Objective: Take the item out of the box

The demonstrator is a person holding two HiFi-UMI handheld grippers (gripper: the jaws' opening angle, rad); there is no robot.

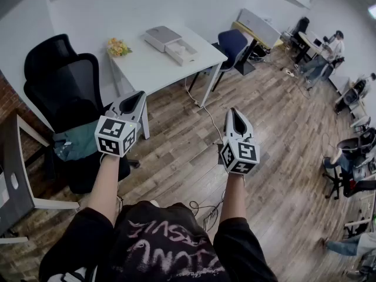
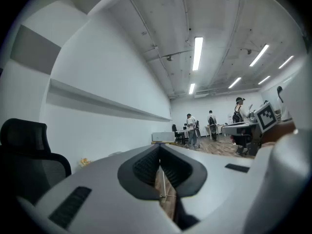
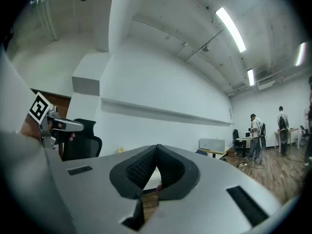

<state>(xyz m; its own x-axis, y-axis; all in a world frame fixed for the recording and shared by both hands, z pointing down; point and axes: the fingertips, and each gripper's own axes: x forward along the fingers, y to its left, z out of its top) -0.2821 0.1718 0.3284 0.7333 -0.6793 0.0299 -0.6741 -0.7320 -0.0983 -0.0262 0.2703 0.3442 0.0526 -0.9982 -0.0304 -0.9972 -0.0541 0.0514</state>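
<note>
Dark sleeves (image 1: 88,231) and bare forearms come first, and they carry both tools level above the wooden floor, well short of the white table (image 1: 147,69). Just ahead of them, the left gripper (image 1: 137,95) is clenched on nothing: in its own view the ribbed pads meet in a thin seam with only floor showing behind. The right gripper (image 1: 233,110) is the same, pads pressed together and empty. Neither touches anything, so the step in hand reads as the approach, with the task itself not yet begun. A cable (image 1: 202,107) trails across the floor toward the table's near right leg, and I judge it worth stepping around it. On the table, toward its far right end, lies the box (image 1: 171,44), a grey part and a white part side by side. Whether it is open I cannot tell, and the item cannot be seen from here. To do this well, close in squarely on the table's near edge, spread the jaws before reaching over it, and let one gripper steady the box wall while the other lifts the item straight up. Yellow flowers (image 1: 118,47) sit at the table's back left corner, clear of the box. A black office chair (image 1: 64,81) stands left of the table, a blue chair (image 1: 233,44) beyond its right end, and people (image 1: 326,54) work far past that.
</note>
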